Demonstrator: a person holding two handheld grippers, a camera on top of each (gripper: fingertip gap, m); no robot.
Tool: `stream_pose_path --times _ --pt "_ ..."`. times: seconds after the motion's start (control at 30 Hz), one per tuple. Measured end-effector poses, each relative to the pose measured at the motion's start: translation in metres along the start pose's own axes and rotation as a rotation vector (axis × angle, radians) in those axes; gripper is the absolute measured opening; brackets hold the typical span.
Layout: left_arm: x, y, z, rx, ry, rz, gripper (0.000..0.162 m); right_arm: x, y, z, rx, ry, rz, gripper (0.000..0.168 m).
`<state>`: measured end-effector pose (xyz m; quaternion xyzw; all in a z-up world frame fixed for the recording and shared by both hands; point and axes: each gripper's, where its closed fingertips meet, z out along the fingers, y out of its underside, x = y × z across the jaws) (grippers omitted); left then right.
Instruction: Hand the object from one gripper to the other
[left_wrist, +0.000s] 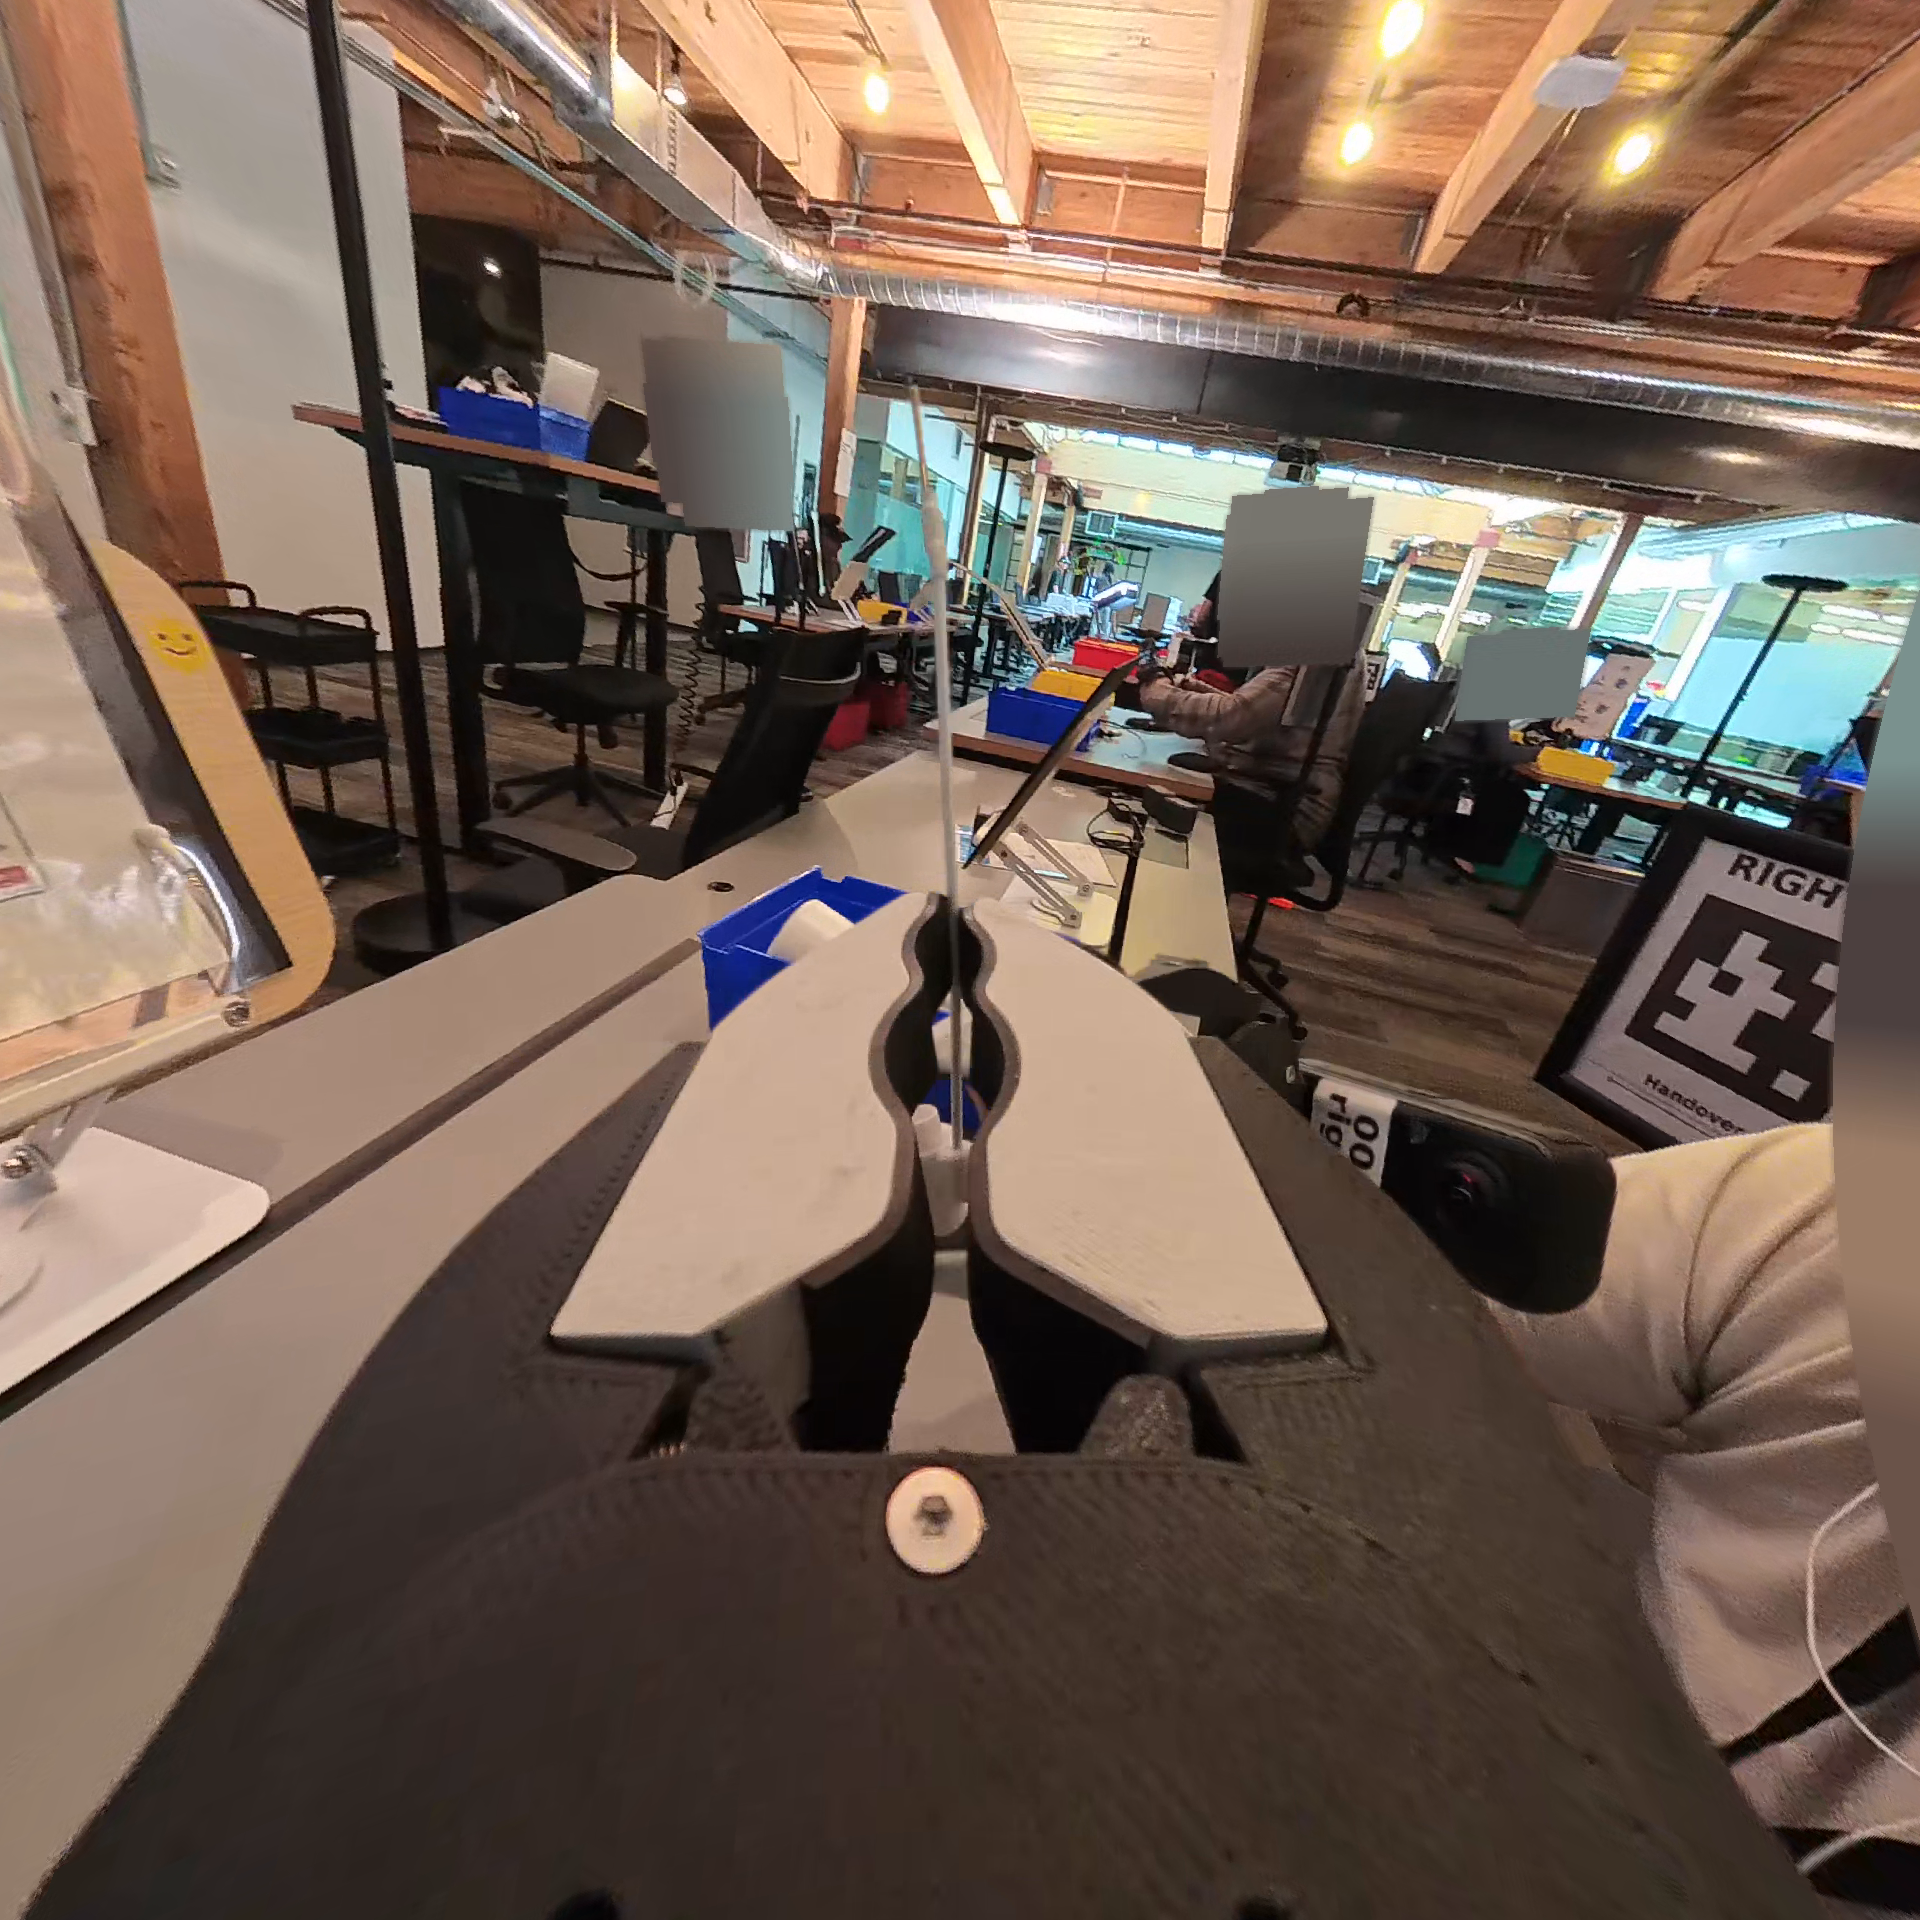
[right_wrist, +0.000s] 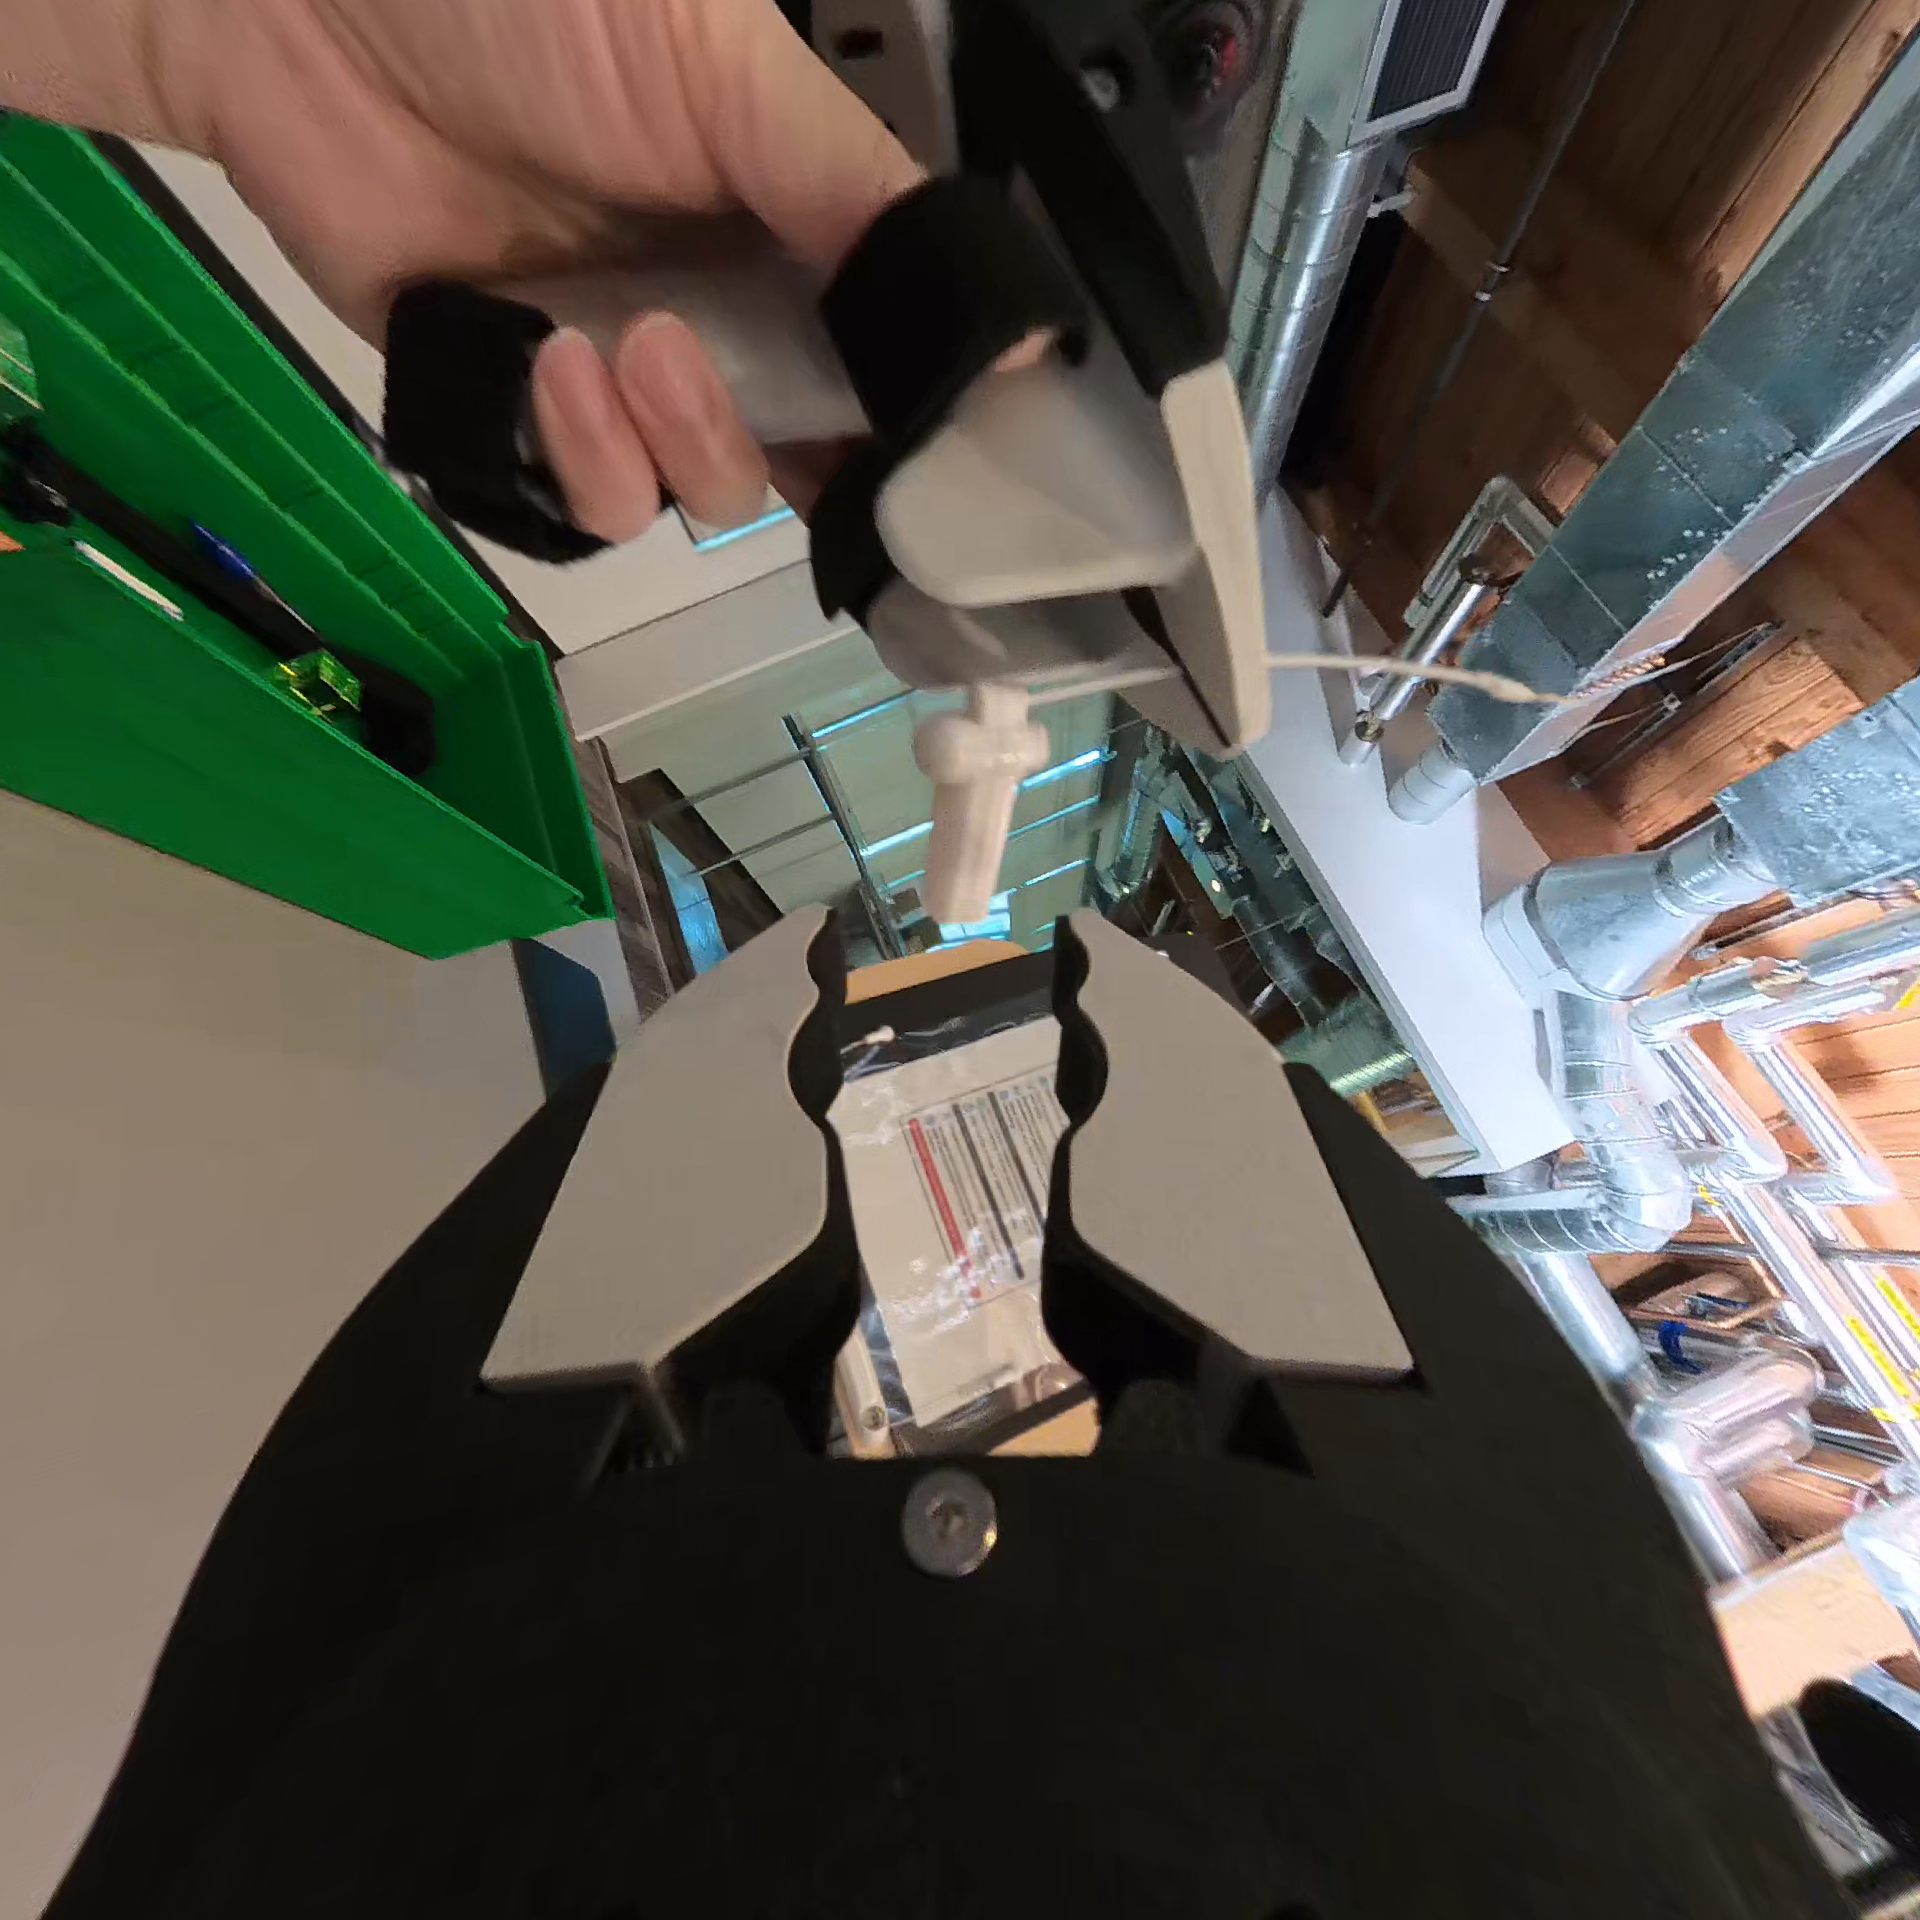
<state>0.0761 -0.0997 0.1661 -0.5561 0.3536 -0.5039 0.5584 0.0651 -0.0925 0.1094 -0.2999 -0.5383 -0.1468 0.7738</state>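
Thin white cable (left_wrist: 943, 727) with small white plug end (right_wrist: 971, 800) is clamped in left tongs (left_wrist: 951, 920) — plug is dangled just ahead of right tongs (right_wrist: 940, 935), spread wide, empty.

L gripper (left_wrist: 951, 914): grey fingers (left_wrist: 769, 1122) pressed together at the tips, clamped on a thin white cable (left_wrist: 943, 727) w/ a small white plug end hanging out behind them. It points roughly level, fwd. In the right wrist view the same gripper (right_wrist: 1210, 665) sits just above the R gripper's tips, tilted, cable pinched in its closed tips; a bare hand (right_wrist: 499, 166) wraps its handle, fingertips (right_wrist: 634, 426) curled under, black straps over them. R gripper (right_wrist: 940, 935): fingers spread wide apart, nothing between them, tips just below the cable's plug, not touching. A pale sleeve (left_wrist: 1745, 1382) w/ dark stripes reaches in on the right of the L gripper.
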Motion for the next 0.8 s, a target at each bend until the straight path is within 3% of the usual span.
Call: stream_pose_path --times 0.2,0.27,0.33,0.37,0.43,0.57,0.7,0.8 --pt "0.019 0.010 0.014 -0.034 0.092 -0.033 0.000 -0.002 0.006 0.004 -0.049 0.008 0.012 0.037" --pt "0.021 0.012 0.015 -0.045 0.098 -0.032 0.000 -0.001 0.007 0.001 -0.044 -0.007 0.040 0.016" --pt "0.023 0.009 0.013 -0.026 0.112 -0.020 0.000 0.002 0.007 0.000 -0.038 -0.032 0.102 0.015" --pt "0.023 0.005 0.010 -0.005 0.102 -0.013 0.009 0.003 0.009 0.000 -0.039 -0.047 0.134 0.015" --pt "0.018 -0.007 0.001 0.039 0.047 0.014 0.049 0.006 0.012 -0.002 -0.013 -0.077 0.224 0.015" --pt "0.007 -0.017 -0.025 0.030 -0.090 0.178 0.053 0.001 0.003 -0.011 0.159 -0.369 0.670 0.015" --pt "0.004 -0.008 -0.036 -0.064 -0.151 0.290 0.056 0.015 -0.026 -0.048 0.424 -0.883 1.270 0.015" --pt "0.006 0.006 -0.034 -0.119 -0.093 0.314 0.054 0.029 -0.031 -0.076 0.532 -1.199 1.512 0.015"
